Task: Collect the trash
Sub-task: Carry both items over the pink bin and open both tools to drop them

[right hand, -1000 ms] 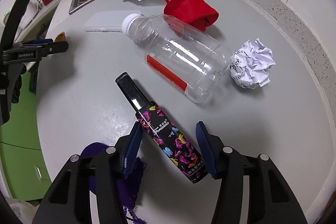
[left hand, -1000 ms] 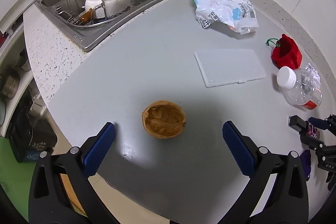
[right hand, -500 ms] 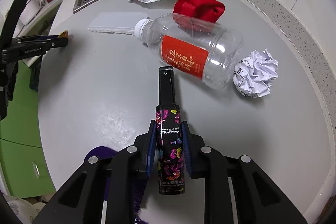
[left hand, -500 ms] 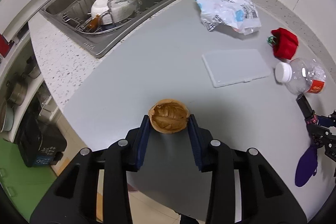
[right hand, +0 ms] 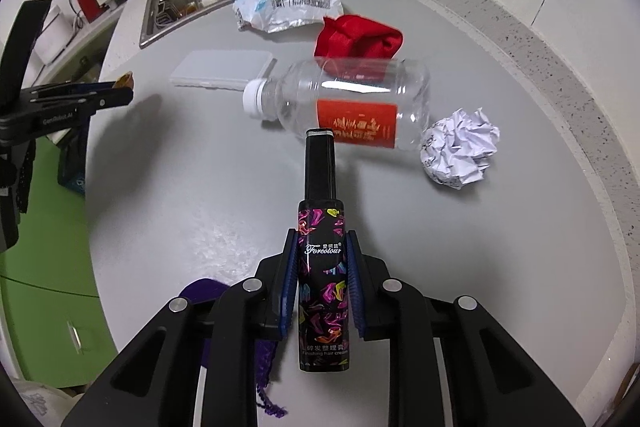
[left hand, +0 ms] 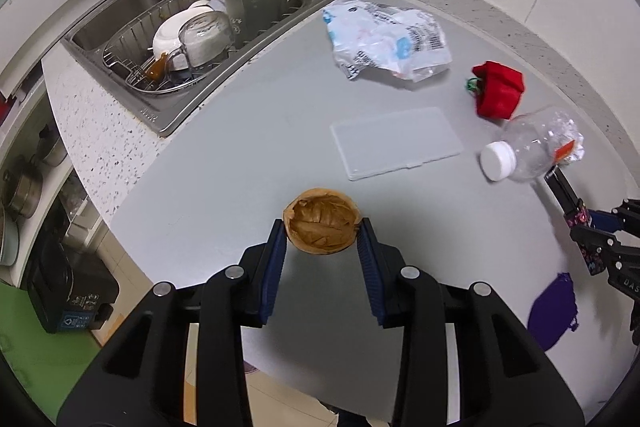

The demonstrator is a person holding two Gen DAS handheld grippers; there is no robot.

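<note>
Gripping a brown walnut half-shell (left hand: 321, 230) between its blue pads, the left gripper (left hand: 322, 241) holds the shell by its two sides, hollow side facing the camera, above the near edge of the grey worktop (left hand: 224, 163). Ahead of these jaws lies a flat clear plastic lid (left hand: 396, 142). Beyond that sits a crumpled white and blue plastic bag (left hand: 387, 45), and further left a steel sink (left hand: 160, 39) holding dishes.

The right gripper (right hand: 322, 263) pinches a black hair cream tube (right hand: 323, 259) printed with bright shoes, its jaws closed on the tube's lower body while the black cap points forward. Just past the cap, a clear plastic bottle (right hand: 352, 103) with a red label lies on its side. A ball of crumpled white paper (right hand: 460, 149) rests to the right of the bottle, near its base. A red cloth (right hand: 358, 39) sits just behind the bottle. Below and left of these jaws, a purple cloth (right hand: 204, 287) lies on the worktop.
</note>
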